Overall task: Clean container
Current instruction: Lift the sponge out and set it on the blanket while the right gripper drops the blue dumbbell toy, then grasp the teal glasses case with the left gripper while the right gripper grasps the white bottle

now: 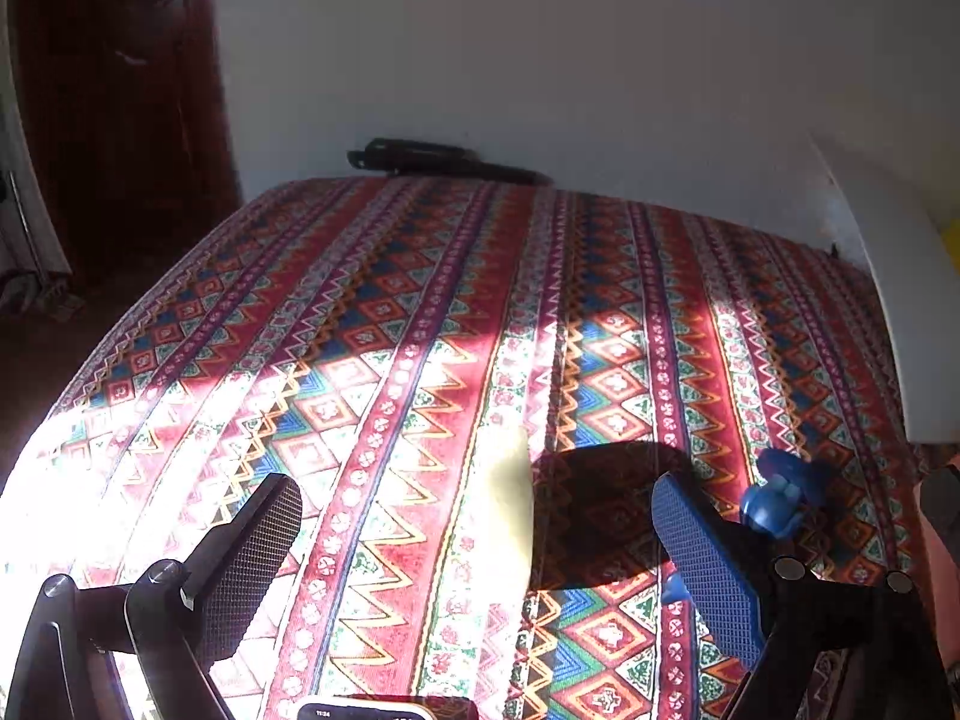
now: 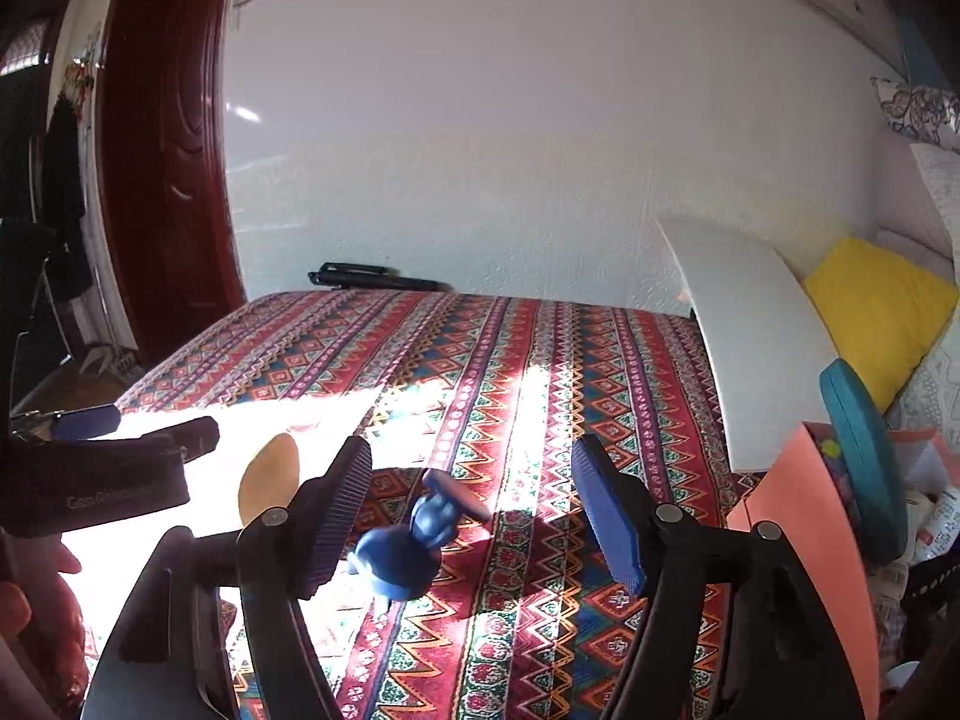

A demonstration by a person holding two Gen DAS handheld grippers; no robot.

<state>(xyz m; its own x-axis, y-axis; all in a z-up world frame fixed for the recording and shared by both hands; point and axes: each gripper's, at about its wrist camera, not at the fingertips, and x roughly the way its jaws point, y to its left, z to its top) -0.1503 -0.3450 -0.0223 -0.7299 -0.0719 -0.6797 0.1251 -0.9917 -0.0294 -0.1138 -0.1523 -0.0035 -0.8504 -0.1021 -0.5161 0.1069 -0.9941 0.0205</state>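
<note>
I hold both tools wide and empty above the patterned surface, left tool over a pale sponge, right tool framing a blue brush, presumably readying cleaning implements; no container is visible.

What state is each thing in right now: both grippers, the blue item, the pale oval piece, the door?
left gripper: open, empty, fingers wide apart above the cloth
right gripper: open, empty, fingers either side of the blue item, not touching
blue item: lying on its side on the tablecloth
pale oval piece: lying on the cloth, untouched
door: cannot tell whether shut
</note>
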